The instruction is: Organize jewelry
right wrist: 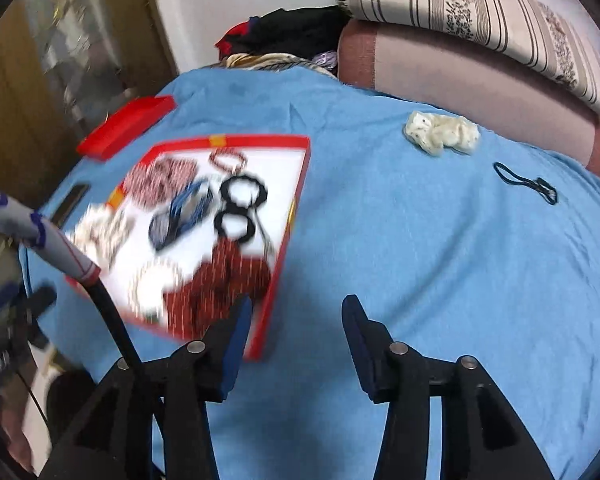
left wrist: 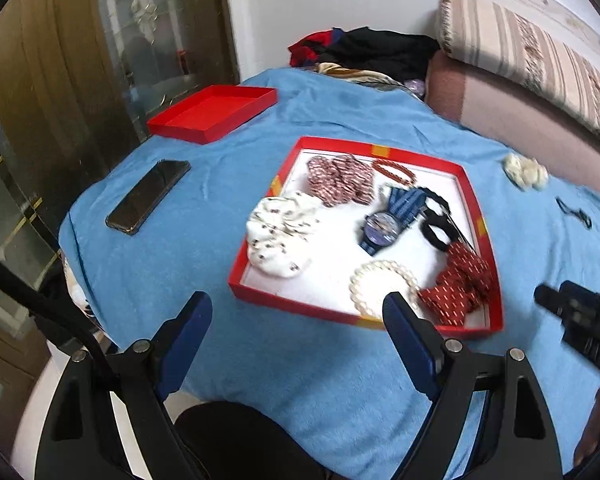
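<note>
Red cardboard walls frame the tray [left wrist: 260,304], which sits near the middle of the blue towel [left wrist: 300,380] and already holds most of the jewelry: a striped scrunchie [left wrist: 340,180], a white spotted scrunchie [left wrist: 280,232], a red bead bracelet [left wrist: 394,172], a blue watch [left wrist: 384,224], black hair ties [left wrist: 436,220], a pearl bracelet [left wrist: 380,284] and a red bow [left wrist: 460,288]. By that showing the task looks largely done. Two pieces lie outside, well apart from the tray on the towel's far right side: a cream scrunchie [right wrist: 442,132] and a thin dark hair tie [right wrist: 526,184]. Those appear to be what is left. The red lid [left wrist: 212,114] lies apart at the far left, near a phone [left wrist: 148,196], so closing the box may also remain

The left tongs [left wrist: 298,312] stand spread wide with nothing between them, just short of the tray's near wall. The right tongs [right wrist: 296,320] are also released and empty, with one finger over the tray's right corner and the other over bare towel

Room to move is good on the right: the towel between the right tongs and the two loose pieces is bare. The cream scrunchie sits close to the pink cushion [right wrist: 480,80], and the dark tie near the towel's right edge, so either reach ends close to a boundary. The tray's raised wall is the one edge to clear when carrying anything back in
</note>
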Available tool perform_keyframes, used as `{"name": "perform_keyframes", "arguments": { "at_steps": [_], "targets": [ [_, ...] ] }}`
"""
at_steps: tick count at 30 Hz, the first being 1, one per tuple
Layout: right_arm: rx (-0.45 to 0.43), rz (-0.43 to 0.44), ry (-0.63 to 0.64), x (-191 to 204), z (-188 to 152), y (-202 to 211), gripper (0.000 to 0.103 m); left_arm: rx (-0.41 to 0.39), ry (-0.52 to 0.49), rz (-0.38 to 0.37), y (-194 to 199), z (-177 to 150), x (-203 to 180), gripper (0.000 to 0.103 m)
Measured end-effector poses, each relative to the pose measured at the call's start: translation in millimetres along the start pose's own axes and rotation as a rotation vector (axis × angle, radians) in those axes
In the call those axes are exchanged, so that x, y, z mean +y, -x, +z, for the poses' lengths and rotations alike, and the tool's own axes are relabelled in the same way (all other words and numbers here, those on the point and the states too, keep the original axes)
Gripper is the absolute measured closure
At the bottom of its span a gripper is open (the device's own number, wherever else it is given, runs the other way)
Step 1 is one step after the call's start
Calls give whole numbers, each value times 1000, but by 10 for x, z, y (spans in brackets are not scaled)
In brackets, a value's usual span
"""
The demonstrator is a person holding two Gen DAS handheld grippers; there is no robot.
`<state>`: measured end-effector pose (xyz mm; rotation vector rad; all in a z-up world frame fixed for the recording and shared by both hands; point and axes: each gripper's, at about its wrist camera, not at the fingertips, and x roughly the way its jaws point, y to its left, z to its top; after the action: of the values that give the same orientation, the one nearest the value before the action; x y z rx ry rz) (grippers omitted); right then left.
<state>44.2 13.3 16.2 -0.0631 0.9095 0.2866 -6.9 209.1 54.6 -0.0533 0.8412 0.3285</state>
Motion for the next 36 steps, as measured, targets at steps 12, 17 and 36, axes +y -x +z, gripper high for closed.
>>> {"name": "perform_keyframes", "arguments": {
  "at_steps": [12, 17, 36],
  "targets": [
    [-61, -2, -6, -39, -236, 235, 42, -22, -36, 25, 366, -158, -279, 17],
    [-54, 6, 0, 5, -266, 218, 42, -38, -29, 48, 432, -173, -277, 17],
    [-34, -15, 36, 156, -298, 120, 38, -20, 11, 9, 332, -184, -182, 15]
  ]
}}
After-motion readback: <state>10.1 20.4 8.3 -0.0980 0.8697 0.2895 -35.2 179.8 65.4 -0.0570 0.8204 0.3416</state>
